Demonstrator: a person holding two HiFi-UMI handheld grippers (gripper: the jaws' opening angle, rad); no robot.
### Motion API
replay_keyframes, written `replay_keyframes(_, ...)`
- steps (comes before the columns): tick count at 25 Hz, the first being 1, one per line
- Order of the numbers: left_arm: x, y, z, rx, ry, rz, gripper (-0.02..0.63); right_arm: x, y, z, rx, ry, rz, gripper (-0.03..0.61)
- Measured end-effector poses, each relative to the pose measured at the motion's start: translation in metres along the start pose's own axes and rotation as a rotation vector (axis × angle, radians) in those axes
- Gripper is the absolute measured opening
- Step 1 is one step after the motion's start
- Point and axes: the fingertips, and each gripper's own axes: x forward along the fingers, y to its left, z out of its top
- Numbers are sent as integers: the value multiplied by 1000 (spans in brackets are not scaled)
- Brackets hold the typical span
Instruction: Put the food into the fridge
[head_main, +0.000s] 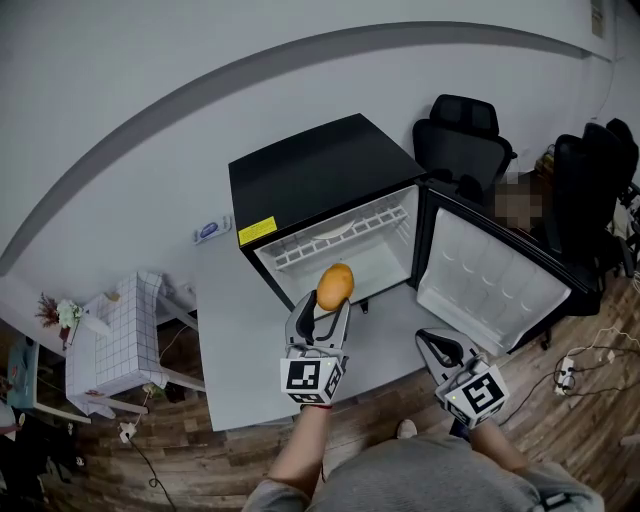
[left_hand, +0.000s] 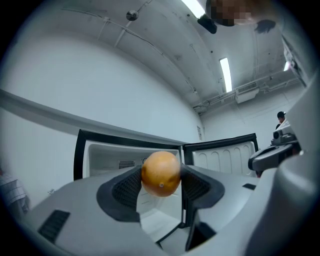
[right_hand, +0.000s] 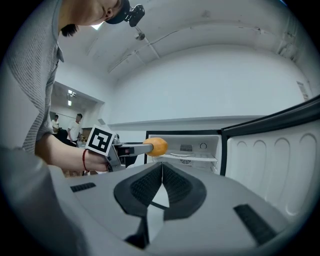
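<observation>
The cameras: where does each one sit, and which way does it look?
Head view: on the person's head, looking steeply down at the open fridge; shows both forearms, the left claw and the right claw.
Left gripper view: on the left claw, looking along its jaws, shut on an orange fruit, into the fridge.
Right gripper view: on the right claw, looking over its closed jaws at the fridge; shows the person's left hand and grey top.
Shared: all three show the orange fruit and the fridge door.

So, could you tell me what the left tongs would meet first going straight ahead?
Probably the shelf inside the open fridge; nothing else shows beyond the orange fruit, though depth is unclear.
</observation>
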Motion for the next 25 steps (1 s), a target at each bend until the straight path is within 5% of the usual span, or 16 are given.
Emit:
replay_keyframes(12,56,29,-12,66,45,99,258,56,-37,-5,-43,1,70,12)
replay_keyframes(21,92,52,-18,-60,27,164,258,78,-53,-12,-25,12,105,12)
replay_keyframes(25,106,58,-19,-51,28,186,258,85,-60,-13,-24,9,116,12)
